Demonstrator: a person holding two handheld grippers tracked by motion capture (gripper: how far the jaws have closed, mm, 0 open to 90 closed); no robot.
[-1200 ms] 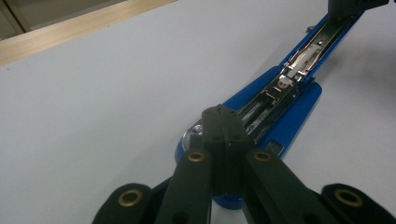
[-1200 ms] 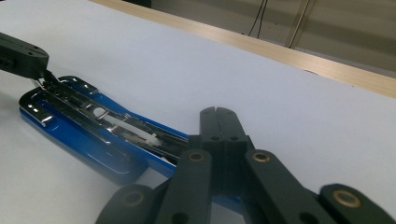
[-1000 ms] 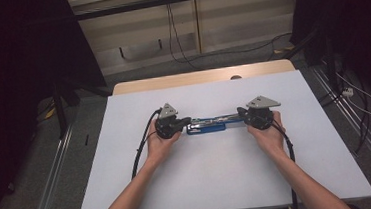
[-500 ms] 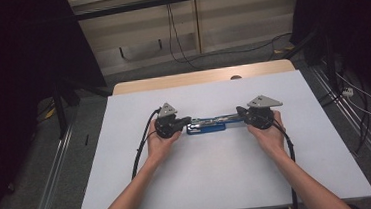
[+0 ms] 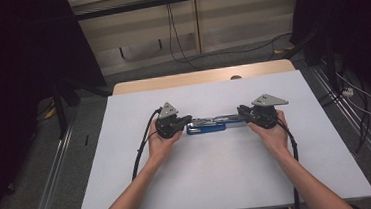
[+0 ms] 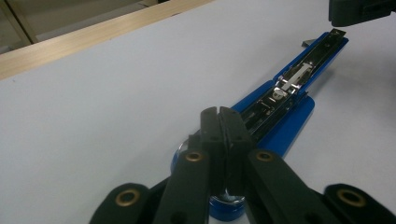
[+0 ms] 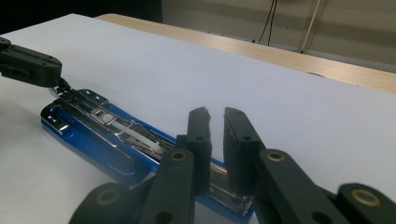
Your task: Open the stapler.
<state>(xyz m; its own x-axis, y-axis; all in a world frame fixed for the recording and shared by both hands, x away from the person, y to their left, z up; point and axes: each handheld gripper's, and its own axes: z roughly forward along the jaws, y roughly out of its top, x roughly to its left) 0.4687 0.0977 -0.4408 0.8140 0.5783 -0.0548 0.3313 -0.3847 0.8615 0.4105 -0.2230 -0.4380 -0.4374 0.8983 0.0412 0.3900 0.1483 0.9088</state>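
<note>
Blue stapler [image 5: 210, 124] opened flat on the white tabletop [image 5: 219, 182] between both tongs, left tongs [image 6: 219, 123] pressed together over its rounded end, contact hidden, right tongs [image 7: 212, 122] slightly parted above the other end, grip unclear.

A glossy blue stapler [image 6: 285, 126] with a bright, polished metal channel [image 7: 116, 126] is seen on a smooth, matt white table top [image 5: 219, 177] edged by pale wood [image 5: 196, 77]. Matt black plastic jaws with brass-coloured rivets [image 6: 194, 156] are shown.
</note>
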